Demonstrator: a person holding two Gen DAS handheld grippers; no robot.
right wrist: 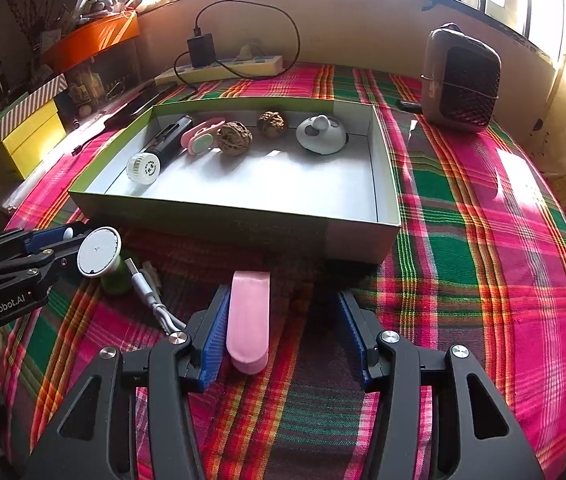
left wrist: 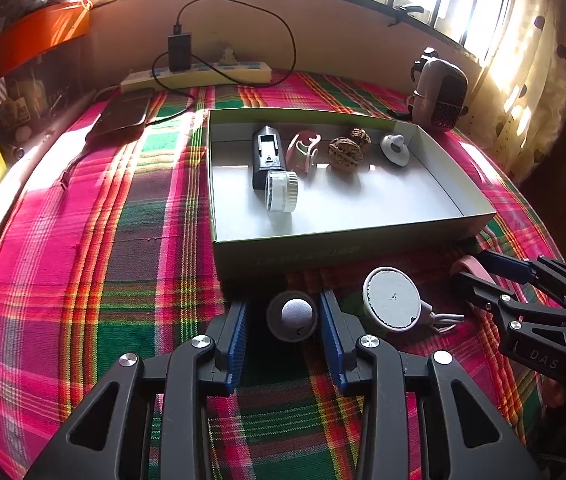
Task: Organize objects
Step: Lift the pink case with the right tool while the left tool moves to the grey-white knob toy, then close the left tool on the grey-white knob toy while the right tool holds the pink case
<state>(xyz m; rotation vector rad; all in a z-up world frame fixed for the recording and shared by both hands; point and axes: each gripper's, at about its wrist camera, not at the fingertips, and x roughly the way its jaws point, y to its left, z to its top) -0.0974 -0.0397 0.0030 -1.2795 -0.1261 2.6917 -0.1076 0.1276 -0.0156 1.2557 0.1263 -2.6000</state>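
A shallow open box (left wrist: 323, 250) (right wrist: 219, 222) sits on the plaid cloth and holds a black device with a white cap (left wrist: 269, 158), a pink clip (left wrist: 303, 150), two walnuts (left wrist: 345, 154) and a white knob (left wrist: 395, 148). My left gripper (left wrist: 283, 324) is open around a small grey round object (left wrist: 293, 316) in front of the box. A white round charger (left wrist: 393, 300) (right wrist: 99, 252) with a cable lies beside it. My right gripper (right wrist: 283, 328) is open; a pink case (right wrist: 249, 320) lies between its fingers, against the left finger.
A brown speaker-like device (right wrist: 459, 80) stands at the back right. A power strip (left wrist: 199, 74) with a black adapter and cable runs along the wall. A dark flat pouch (left wrist: 123, 114) lies at the left. Boxes and an orange shelf (right wrist: 91, 40) stand at the far left.
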